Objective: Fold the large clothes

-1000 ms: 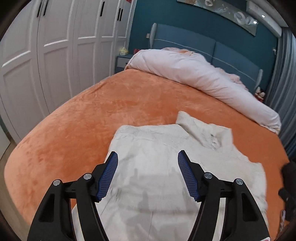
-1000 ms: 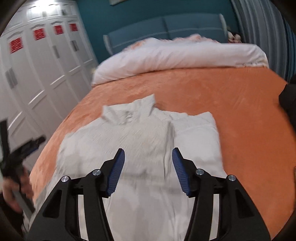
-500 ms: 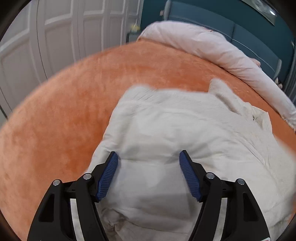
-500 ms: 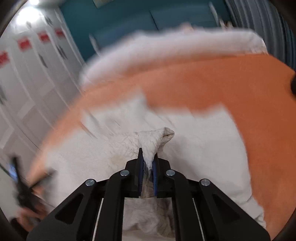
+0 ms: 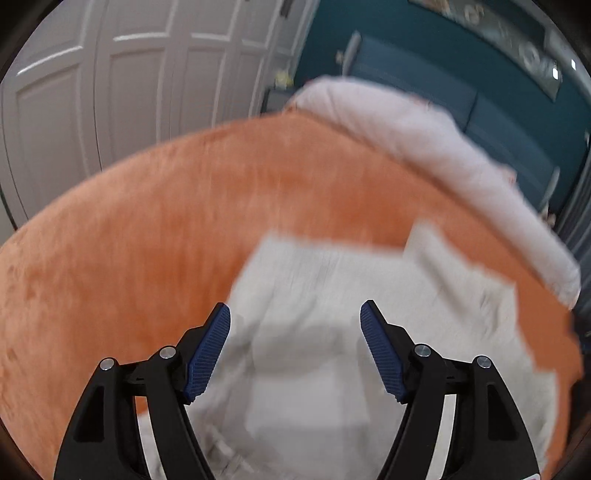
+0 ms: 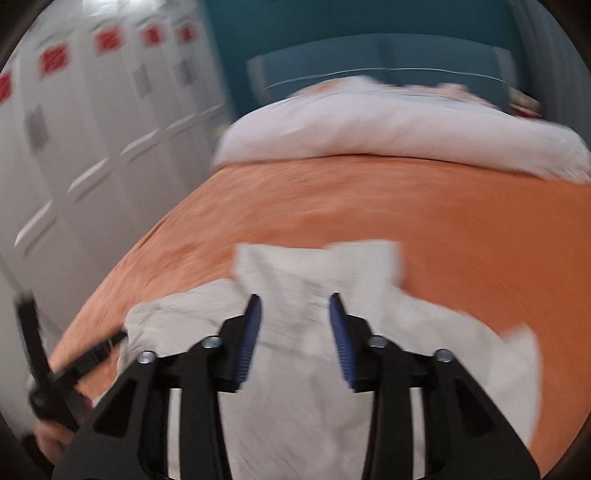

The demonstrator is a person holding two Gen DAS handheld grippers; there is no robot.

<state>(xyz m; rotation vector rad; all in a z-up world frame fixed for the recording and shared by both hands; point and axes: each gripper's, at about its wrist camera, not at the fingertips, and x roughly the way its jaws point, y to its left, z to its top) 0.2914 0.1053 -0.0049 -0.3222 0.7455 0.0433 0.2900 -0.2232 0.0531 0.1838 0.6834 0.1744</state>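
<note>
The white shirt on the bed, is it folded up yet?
Not quite. The white shirt lies on the orange bedspread with its sides seemingly tucked in, though blur hides detail. Nothing is held now: the left hand-held gripper is open above the cloth, and the right hand-held gripper is opening, pads apart, cloth only beneath. Its collar end still sticks out, so the final folds remain.

Stood in a bedroom, both views blurred. Was filled mostly by a bed [image 5: 184, 206] under an orange plush cover, with a pale rolled duvet [image 6: 399, 133] lying across its head against a blue padded headboard [image 6: 388, 55]. Was backed by a teal wall [image 5: 388, 22] carrying a long picture [image 5: 517, 48]. Was lined at left with white panelled wardrobes [image 5: 122, 81], red labels [image 6: 107, 38] high on the doors.
</note>
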